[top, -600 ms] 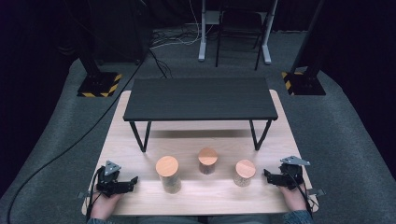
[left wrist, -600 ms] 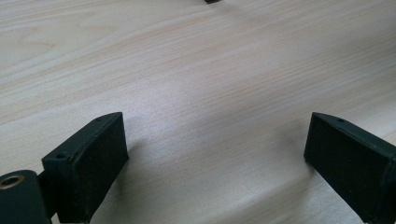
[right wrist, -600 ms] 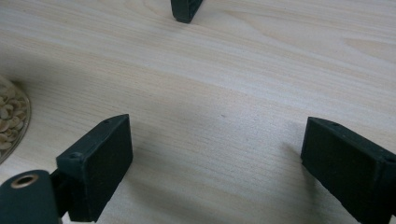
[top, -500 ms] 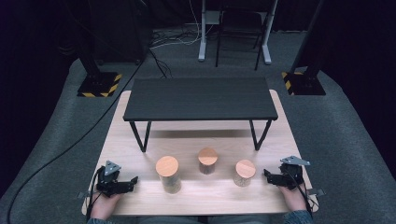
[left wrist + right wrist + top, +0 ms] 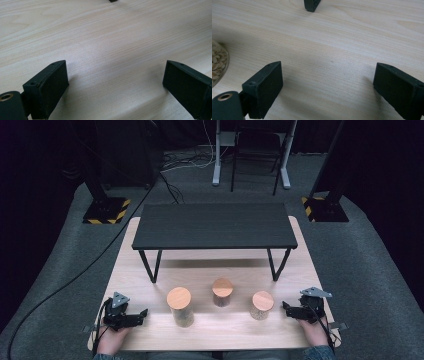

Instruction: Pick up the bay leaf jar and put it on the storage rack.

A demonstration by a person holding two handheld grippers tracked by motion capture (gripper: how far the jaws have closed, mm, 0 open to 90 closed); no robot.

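Three glass jars with round wooden lids stand in a row on the pale wooden table [image 5: 210, 335]: a left jar [image 5: 179, 306], a middle jar [image 5: 222, 292] and a right jar [image 5: 262, 304]. My left gripper [image 5: 142, 312] rests on the table left of the left jar, open, its jaws wide apart over bare wood [image 5: 115, 75]. My right gripper [image 5: 286, 308] rests just right of the right jar, open as well, with nothing between its jaws [image 5: 327, 77]. In the right gripper view the right jar's base [image 5: 218, 65], holding pale nuts, shows at the left edge.
A low black bench-like table [image 5: 215, 226] on thin black legs stands across the far half of the tabletop. One of its feet [image 5: 311, 5] shows in the right gripper view. Around the table lie grey carpet, stands with striped bases [image 5: 105, 211] and cables.
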